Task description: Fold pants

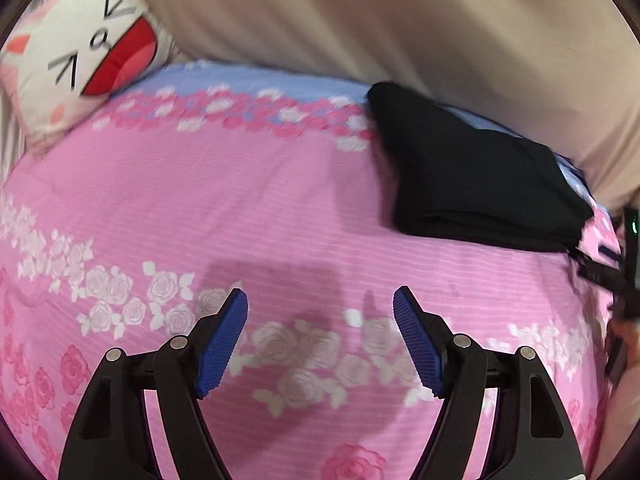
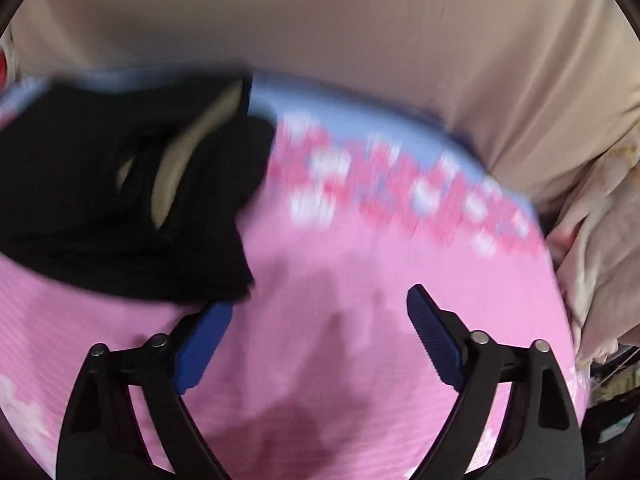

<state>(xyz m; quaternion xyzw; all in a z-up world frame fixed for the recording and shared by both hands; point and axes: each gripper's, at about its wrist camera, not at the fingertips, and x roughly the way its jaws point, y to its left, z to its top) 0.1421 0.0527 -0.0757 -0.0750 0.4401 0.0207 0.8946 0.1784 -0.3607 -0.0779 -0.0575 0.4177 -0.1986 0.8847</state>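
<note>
The black pants (image 1: 476, 184) lie folded in a flat stack on the pink floral bedsheet (image 1: 240, 208), at the far right in the left wrist view. My left gripper (image 1: 320, 312) is open and empty above the sheet, well short and left of the pants. In the blurred right wrist view the pants (image 2: 100, 216) lie at the left, with beige lining showing in the folds. My right gripper (image 2: 324, 308) is open and empty; its left finger (image 2: 204, 344) is at the pants' near edge, whether touching I cannot tell.
A white and red cat-face pillow (image 1: 76, 52) sits at the back left. A beige wall of fabric (image 1: 360, 12) runs along the far side of the bed. Crumpled pale cloth (image 2: 600, 220) lies at the right edge. Part of the right gripper (image 1: 628, 272) shows at the right.
</note>
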